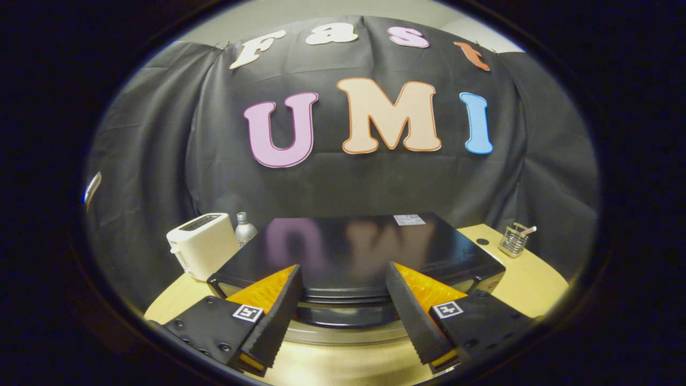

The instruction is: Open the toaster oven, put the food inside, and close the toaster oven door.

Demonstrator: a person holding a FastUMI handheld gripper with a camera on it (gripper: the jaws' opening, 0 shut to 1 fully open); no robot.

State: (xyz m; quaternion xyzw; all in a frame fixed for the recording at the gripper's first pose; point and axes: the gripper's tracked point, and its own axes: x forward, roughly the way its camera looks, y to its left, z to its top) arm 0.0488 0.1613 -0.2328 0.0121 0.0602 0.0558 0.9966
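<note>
the black toaster oven (364, 252) sits on the pale round table (530, 284), just ahead of the claw (343, 279), its top edge spanning the gap between the spread, empty fingers. a white toaster (201, 252), then a small bottle (245, 229), stand beside the oven.

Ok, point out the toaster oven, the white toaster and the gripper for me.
toaster oven (370, 244), gripper view, on its glossy black top.
white toaster (201, 245), gripper view, on its side wall.
gripper (343, 279), gripper view, open, midway between its fingertips.
</note>
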